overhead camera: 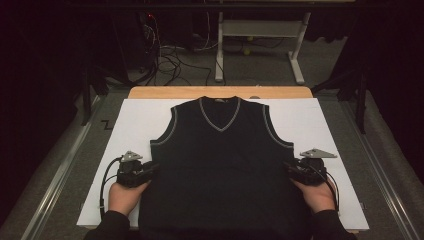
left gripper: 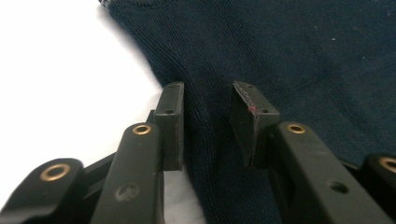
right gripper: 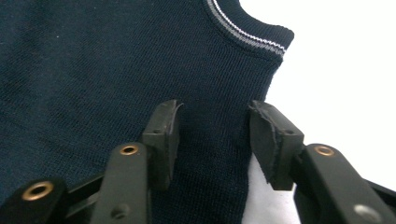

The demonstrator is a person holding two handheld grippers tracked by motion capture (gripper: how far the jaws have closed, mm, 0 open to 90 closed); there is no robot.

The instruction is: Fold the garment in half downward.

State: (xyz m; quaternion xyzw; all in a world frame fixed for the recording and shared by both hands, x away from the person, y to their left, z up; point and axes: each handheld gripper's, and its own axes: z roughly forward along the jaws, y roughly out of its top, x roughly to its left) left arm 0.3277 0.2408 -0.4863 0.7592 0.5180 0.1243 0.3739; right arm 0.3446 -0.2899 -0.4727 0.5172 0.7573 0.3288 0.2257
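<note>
On the white sheet (overhead camera: 130,120) that covers the counter (overhead camera: 150,92), a dark sleeveless vest (overhead camera: 222,165) lies flat and face up, its V-neck with the pale trim pointing to the far edge and its hem running off the near edge of the high view. At the vest's left side, just below the armhole, the left tool (overhead camera: 150,171) sits against the fabric's edge, held in the person's left hand (overhead camera: 122,196); the left gripper view shows its two black jaws spread apart, with a raised fold of the vest (left gripper: 208,121) lying in the gap between them — the knit is not yet pinched, and the white sheet (left gripper: 60,84) shows beside the left jaw. At the vest's right side, at about the same height, the right tool (overhead camera: 289,169) meets the cloth, held in the right hand (overhead camera: 317,196); the right gripper view shows its jaws likewise standing open around the vest's side edge (right gripper: 212,130), with the striped armhole trim (right gripper: 247,35) farther off and the white sheet (right gripper: 336,79) past it. Both tools point inward toward each other, well apart, with the full width of the vest between them. Beyond the counter, cables (overhead camera: 167,60) lie on the floor beside a pale metal frame (overhead camera: 260,30).
</note>
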